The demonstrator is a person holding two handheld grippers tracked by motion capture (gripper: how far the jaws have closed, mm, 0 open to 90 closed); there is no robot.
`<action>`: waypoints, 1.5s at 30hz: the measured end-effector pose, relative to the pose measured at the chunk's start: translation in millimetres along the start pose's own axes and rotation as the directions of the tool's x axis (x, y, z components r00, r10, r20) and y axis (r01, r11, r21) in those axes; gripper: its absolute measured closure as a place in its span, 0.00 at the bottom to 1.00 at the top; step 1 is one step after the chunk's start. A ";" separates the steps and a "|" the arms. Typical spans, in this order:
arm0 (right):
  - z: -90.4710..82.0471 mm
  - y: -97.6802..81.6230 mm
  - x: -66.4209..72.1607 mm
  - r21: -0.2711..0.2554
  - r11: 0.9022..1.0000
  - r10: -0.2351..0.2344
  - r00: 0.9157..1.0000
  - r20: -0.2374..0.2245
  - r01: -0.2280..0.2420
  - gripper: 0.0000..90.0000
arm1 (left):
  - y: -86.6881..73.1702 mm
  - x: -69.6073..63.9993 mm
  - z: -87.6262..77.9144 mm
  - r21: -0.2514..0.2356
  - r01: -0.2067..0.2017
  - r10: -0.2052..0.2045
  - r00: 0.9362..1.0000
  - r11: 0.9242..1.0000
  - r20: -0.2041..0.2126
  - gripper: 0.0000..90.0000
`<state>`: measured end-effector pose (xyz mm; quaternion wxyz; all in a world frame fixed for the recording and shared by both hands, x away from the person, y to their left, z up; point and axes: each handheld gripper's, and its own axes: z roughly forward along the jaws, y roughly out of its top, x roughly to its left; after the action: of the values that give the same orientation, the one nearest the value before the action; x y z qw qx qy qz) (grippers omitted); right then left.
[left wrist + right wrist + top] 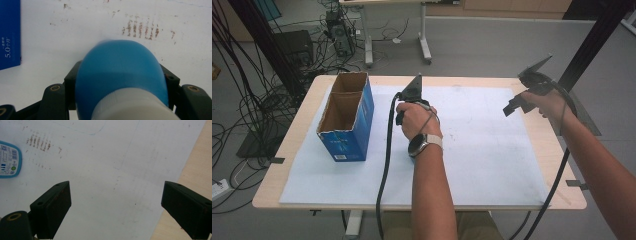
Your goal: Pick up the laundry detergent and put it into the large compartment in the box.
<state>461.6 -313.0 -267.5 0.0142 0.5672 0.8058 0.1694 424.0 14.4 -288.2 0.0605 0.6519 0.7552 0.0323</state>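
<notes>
A blue bottle [120,75] with a white cap sits between the jaws of my left gripper [120,82], which is shut on its body just above the white mat. In the high view the left gripper [402,114] is near the mat's middle, pointing down, right of the box. The bottle's labelled end [8,160] appears at the left edge of the right gripper view. My right gripper [116,205] hangs open above the mat's right side with nothing between its pads; in the high view the right gripper [514,106] is raised at the far right.
An open-topped blue cardboard box [346,117] with two compartments stands on the mat's left part; its side [8,37] is close to the bottle. The white mat [492,150] covers the wooden table [557,145]. Cables trail off the front edge.
</notes>
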 end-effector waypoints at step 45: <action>-1.1 0.7 1.8 0.004 1.000 -0.005 1.000 0.005 0.005 0.10 | -0.2 0.0 -0.2 -0.002 -0.012 0.012 1.000 1.000 0.000 0.43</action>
<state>461.4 -311.3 -265.9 0.0158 0.5655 0.8076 0.1665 423.7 14.4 -288.1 0.0609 0.6564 0.7512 0.0335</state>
